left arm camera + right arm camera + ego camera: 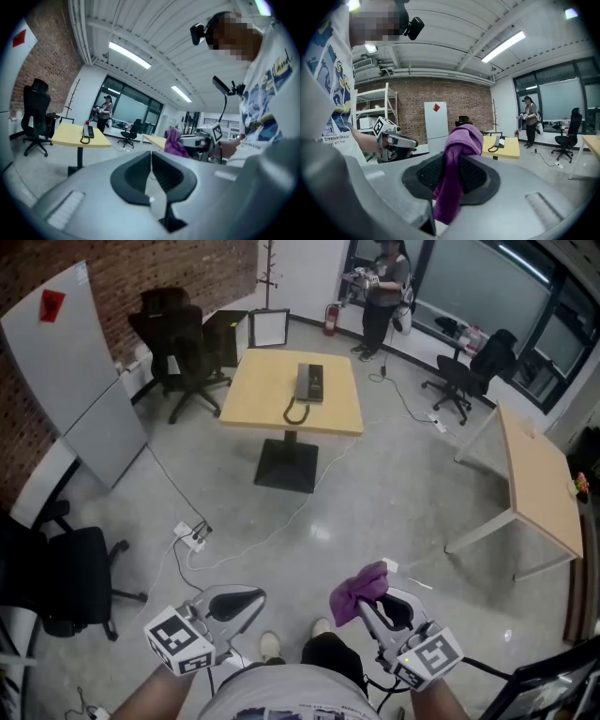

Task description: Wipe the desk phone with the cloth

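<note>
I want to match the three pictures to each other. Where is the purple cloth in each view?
Head view: purple cloth low, right of centre.
Left gripper view: cloth slightly right of centre, beyond the shut jaws.
Right gripper view: cloth at the centre, clamped between the jaws.
Shared landmark: the yellow table carrying the desk phone.

Dark desk phone (309, 383) flat on the table (253, 399), 12 o'clock; bunched purple cloth (359, 589) pinched in right hand-held gripper (373, 607), 5 o'clock.
</note>
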`<state>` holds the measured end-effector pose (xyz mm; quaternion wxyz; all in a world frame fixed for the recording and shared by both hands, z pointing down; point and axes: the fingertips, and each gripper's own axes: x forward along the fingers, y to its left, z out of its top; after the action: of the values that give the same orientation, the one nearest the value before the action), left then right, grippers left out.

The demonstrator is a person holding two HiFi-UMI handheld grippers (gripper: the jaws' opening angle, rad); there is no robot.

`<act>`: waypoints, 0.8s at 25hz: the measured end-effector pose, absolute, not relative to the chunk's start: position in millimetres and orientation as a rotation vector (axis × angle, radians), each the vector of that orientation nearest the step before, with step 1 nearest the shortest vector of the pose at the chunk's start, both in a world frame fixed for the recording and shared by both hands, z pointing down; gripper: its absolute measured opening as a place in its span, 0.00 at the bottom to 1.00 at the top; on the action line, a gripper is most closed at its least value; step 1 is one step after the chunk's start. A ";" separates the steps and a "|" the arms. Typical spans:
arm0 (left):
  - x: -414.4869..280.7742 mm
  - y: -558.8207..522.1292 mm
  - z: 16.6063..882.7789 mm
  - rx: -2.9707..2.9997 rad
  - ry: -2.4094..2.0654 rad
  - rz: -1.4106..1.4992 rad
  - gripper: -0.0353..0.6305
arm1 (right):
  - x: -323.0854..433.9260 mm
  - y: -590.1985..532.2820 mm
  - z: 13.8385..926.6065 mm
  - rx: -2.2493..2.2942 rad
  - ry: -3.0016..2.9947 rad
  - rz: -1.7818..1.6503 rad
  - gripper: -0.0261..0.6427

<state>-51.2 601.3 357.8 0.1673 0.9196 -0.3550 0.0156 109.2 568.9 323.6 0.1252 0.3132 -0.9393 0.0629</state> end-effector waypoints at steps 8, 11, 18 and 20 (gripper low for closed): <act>-67.5 554.7 360.6 2.567 -1.092 0.041 0.06 | 104.7 514.1 321.8 0.884 -2.738 0.167 0.18; -71.0 526.7 357.2 2.535 -1.132 0.036 0.06 | 103.9 479.9 319.0 0.849 -2.761 0.178 0.18; -60.9 438.3 352.2 2.513 -1.202 0.076 0.06 | 108.2 387.5 321.3 0.760 -2.807 0.178 0.18; -55.4 414.6 351.2 2.517 -1.214 0.089 0.06 | 111.3 365.2 323.8 0.733 -2.813 0.178 0.18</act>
<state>-55.4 414.6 351.2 0.1717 0.8869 -0.4278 0.0313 111.3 365.2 323.8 0.1141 0.2500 -0.9596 0.0606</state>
